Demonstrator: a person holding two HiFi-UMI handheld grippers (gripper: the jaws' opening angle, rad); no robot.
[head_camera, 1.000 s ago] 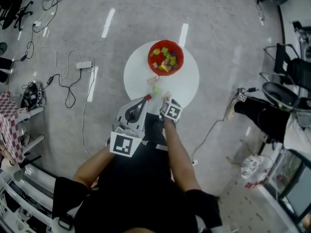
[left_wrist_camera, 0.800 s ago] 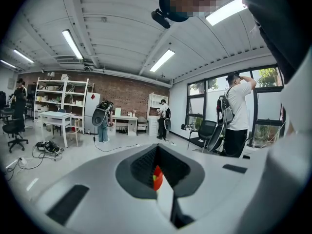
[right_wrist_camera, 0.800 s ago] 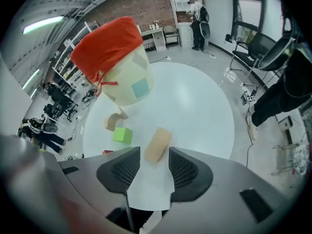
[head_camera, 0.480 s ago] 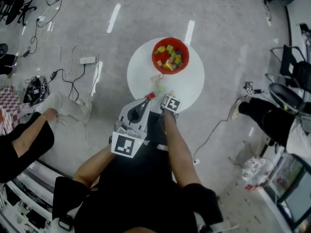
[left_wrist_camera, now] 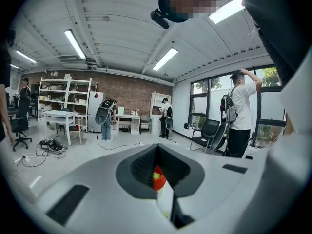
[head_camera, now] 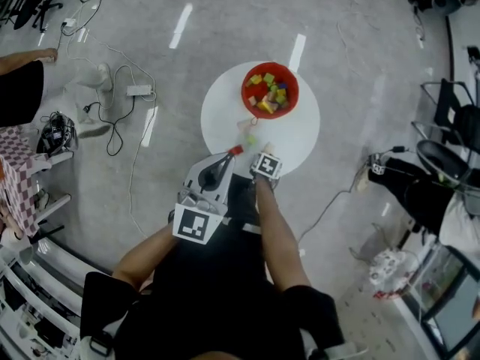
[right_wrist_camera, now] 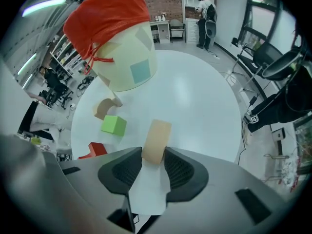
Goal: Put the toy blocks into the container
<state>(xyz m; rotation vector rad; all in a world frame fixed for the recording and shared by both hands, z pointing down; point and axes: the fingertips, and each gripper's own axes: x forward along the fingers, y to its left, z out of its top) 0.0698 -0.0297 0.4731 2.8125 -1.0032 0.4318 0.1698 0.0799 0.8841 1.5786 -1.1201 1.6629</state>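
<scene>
The red container, holding several coloured blocks, stands at the far side of the round white table. A green cube and a tan arch block lie just in front of it. My right gripper points steeply down at the table's near edge. Its jaws have just been closing, and its pads now press both sides of a tan block. My left gripper hovers at the near left edge, shut on a small red block.
In the right gripper view the container looms close, with the green cube, the arch and a red block to the left. Cables and a power strip lie on the floor. A person's arm is at the left.
My right gripper has sunk onto the tan block at the table's near edge and now covers it. The left gripper has stayed put. A bystander's arm at the left has moved up the picture.
</scene>
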